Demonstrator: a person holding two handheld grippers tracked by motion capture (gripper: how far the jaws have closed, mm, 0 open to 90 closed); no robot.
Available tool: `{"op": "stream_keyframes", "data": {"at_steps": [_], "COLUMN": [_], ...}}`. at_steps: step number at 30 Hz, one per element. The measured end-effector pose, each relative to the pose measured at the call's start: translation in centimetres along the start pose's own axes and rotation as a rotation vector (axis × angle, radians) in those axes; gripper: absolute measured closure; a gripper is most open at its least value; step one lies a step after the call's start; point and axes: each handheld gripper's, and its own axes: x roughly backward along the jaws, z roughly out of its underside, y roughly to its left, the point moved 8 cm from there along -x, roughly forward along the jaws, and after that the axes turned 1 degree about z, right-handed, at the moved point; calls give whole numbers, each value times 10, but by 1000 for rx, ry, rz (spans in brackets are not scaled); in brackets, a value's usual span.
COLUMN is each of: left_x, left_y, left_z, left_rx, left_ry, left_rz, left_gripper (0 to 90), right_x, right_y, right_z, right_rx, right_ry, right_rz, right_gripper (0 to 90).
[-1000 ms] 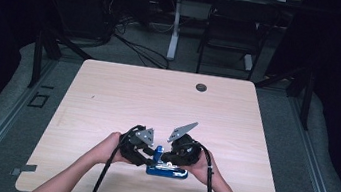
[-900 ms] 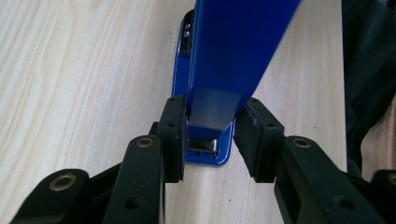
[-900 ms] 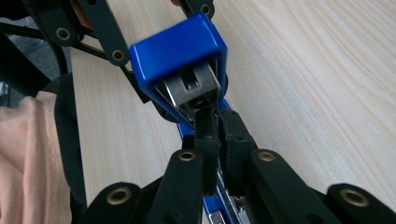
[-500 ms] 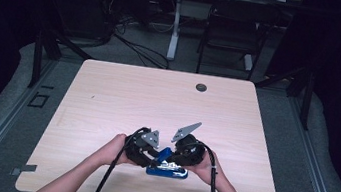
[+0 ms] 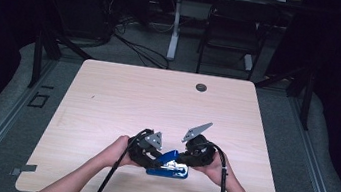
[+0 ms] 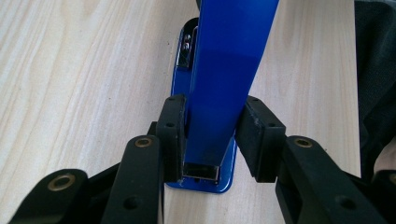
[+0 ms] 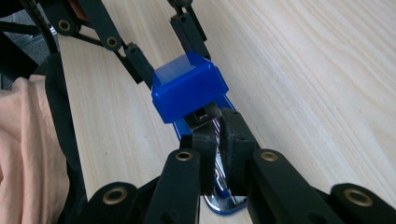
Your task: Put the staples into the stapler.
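Note:
A blue stapler [image 5: 168,169] lies near the table's front edge with its top cover swung up. My left gripper [image 5: 158,160] comes in from the left, and its pads [image 6: 172,126] press on both sides of the raised blue cover [image 6: 229,56]. Below the cover I see the blue base [image 6: 179,88]. My right gripper [image 5: 180,165] comes in from the right. In the right gripper view, my right gripper [image 7: 218,136] is nearly closed on the thin metal magazine [image 7: 203,115] under the cover [image 7: 187,91]. The left gripper's fingers [image 7: 135,60] hold that cover from behind.
The wooden table [image 5: 122,99] has a small black grommet [image 5: 201,87] near its far edge. A chair [image 5: 233,29] and desk legs stand on the floor beyond it. A hand [image 7: 23,154] sits close at the left of the right gripper view.
My right gripper has shifted a little to the right. The left gripper and the stapler's base have stayed where they were.

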Motion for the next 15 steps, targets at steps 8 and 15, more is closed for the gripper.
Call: {"op": "stream_keyframes", "data": {"at_steps": [8, 15], "left_x": [2, 8], "left_y": [2, 8], "left_z": [4, 16], "left_rx": [4, 32], "left_ry": [14, 33], "left_rz": [10, 5], "left_gripper": [623, 538], "right_x": [3, 8], "right_y": [-6, -12], "right_z": [11, 17], "right_rx": [-12, -38], "right_ry": [36, 40], "right_rz": [6, 16], "right_gripper": [844, 837]}}
